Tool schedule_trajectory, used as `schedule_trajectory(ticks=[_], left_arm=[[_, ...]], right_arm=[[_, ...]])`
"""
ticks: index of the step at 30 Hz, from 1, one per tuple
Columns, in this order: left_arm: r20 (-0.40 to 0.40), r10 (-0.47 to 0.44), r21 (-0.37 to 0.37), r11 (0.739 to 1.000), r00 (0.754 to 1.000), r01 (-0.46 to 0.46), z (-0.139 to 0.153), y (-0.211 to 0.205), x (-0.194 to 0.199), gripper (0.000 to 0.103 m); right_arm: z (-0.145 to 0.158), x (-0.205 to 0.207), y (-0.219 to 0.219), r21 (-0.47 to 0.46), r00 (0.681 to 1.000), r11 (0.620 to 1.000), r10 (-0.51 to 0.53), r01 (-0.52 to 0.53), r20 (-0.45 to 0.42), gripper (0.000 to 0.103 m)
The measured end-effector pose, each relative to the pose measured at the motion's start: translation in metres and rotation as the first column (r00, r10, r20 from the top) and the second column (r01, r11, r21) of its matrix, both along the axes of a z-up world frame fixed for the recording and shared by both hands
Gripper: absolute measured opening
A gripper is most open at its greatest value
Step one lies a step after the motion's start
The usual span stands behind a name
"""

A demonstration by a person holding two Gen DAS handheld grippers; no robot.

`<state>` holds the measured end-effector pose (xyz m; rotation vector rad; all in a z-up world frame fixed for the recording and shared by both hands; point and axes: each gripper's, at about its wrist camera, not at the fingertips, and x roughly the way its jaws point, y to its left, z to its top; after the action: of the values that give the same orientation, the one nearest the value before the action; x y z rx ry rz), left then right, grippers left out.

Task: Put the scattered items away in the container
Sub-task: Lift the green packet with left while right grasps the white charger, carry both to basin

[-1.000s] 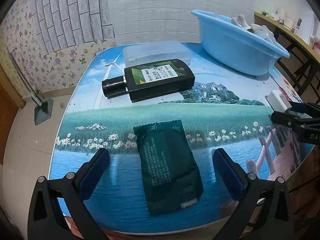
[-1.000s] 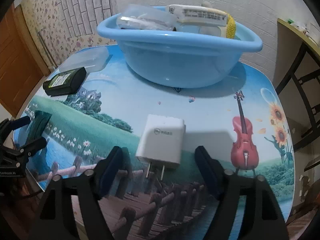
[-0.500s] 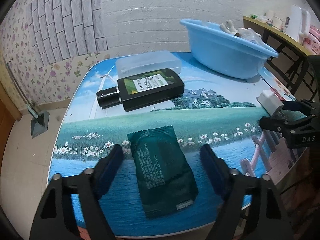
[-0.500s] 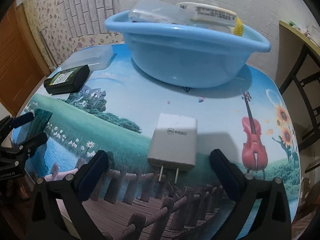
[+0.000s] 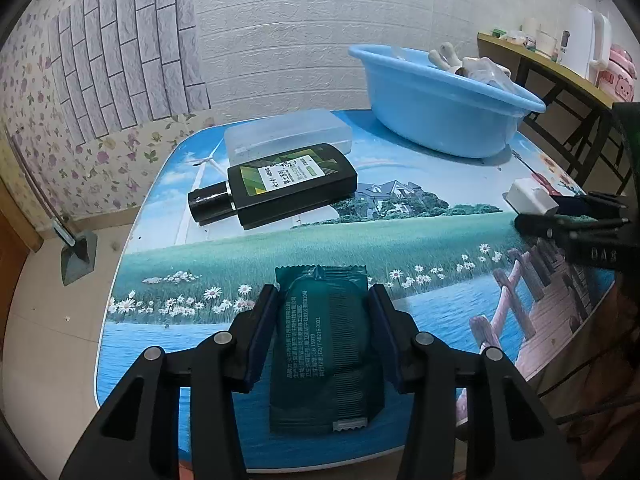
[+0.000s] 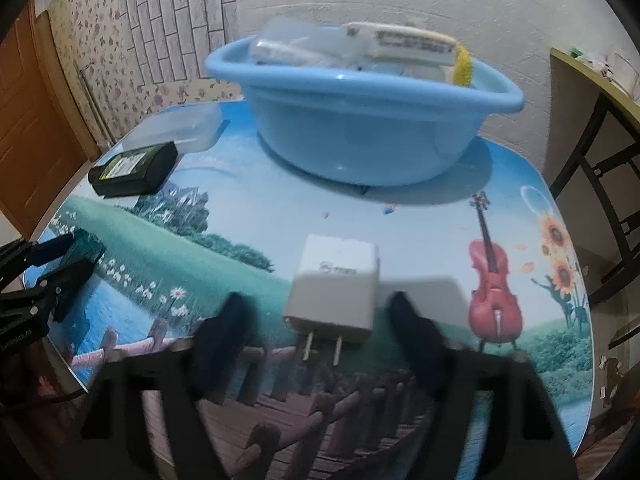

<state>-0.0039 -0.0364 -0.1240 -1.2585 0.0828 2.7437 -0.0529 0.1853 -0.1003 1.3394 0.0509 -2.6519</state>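
Left wrist view: left gripper (image 5: 322,328) straddles one dark green sachet (image 5: 325,354) lying flat on the worktop (image 5: 420,248); jaws closing, pads at the sachet's long edges and seemingly just touching, so a side pinch looks intended since the flat pack offers no other purchase; firm hold not yet certain; sachet not lifted.

Ahead of this gripper, well apart: one black bottle (image 5: 280,184) on its side, cap to the left; just behind it one clear plastic box (image 5: 288,136), lid on; ahead and to the right, one blue basin (image 5: 440,116), the likely container, already with several pale items in it, count unclear.

Right wrist view: right gripper (image 6: 320,344) blurred; jaws closing with one white plug adapter (image 6: 340,284) between them, a gap showing on both sides, so no hold yet; adapter lies flat, its two prongs pointing back toward the gripper, which leaves the smooth sides free for the pads.

Basin (image 6: 360,120) straight ahead of the right gripper, well apart; bottle (image 6: 134,170) and box (image 6: 176,128) ahead to its left.

Count outside the basin: four items; two being addressed, two untouched.

Judgement: both hands at the grasp step; carrying to the basin comes after.
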Motion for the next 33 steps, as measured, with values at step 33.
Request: schedule_trajectory(ticks=[33], left_arm=[[-0.110,-0.112,0.027,0.993,0.988,0.116,0.095,0.041,-0.057,0.045]], right_arm=[[0.103,0.003,0.032,-0.107,0.980,0.994,-0.036,0.015,-0.198,0.041]])
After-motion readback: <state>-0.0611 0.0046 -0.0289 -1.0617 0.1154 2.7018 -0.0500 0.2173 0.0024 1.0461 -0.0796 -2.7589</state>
